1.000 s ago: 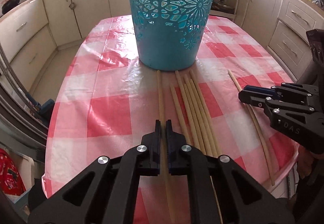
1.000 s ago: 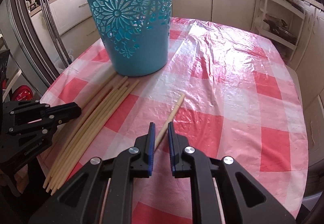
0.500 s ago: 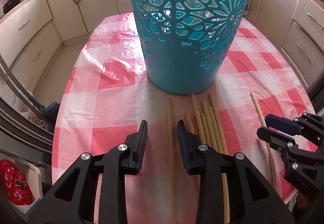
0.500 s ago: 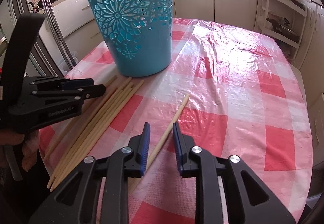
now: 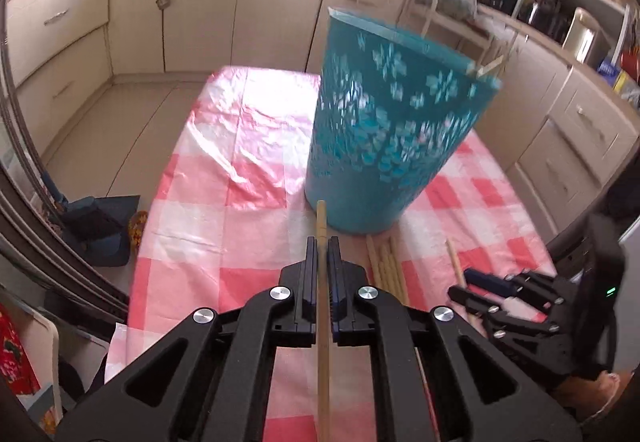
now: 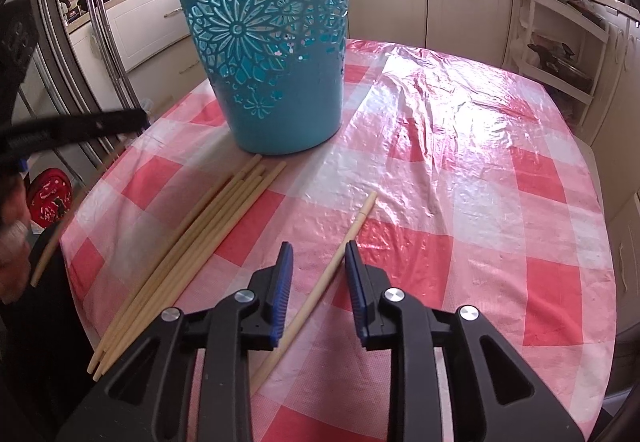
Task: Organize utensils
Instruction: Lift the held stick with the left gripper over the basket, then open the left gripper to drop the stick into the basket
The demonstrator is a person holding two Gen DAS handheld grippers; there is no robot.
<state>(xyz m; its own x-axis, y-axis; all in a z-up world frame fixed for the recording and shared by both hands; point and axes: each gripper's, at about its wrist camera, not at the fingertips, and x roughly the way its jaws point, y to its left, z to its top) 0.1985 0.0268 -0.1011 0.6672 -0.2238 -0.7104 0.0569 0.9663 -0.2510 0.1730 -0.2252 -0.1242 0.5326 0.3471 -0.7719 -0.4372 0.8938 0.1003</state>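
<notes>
A teal cut-out basket [image 5: 392, 138] [image 6: 272, 54] stands on the red-checked table. My left gripper [image 5: 321, 250] is shut on a long wooden chopstick [image 5: 322, 282] and holds it lifted, tip near the basket's base. Several chopsticks [image 6: 192, 242] [image 5: 386, 266] lie bundled in front of the basket. A single chopstick [image 6: 328, 270] lies apart on the cloth, between the fingers of my open right gripper [image 6: 318, 262]. The right gripper also shows in the left wrist view [image 5: 460, 284]. A stick end [image 5: 486, 68] pokes over the basket's far rim.
The table cloth [image 6: 460, 162] is glossy plastic over the table. Kitchen cabinets [image 5: 180, 2] ring the room. A metal rack [image 6: 100, 42] stands left of the table. The table's front edge [image 6: 80, 262] is close to the bundle's near ends.
My left gripper has closed on one chopstick and lifted it off the table. My right gripper has opened wider around the single chopstick.
</notes>
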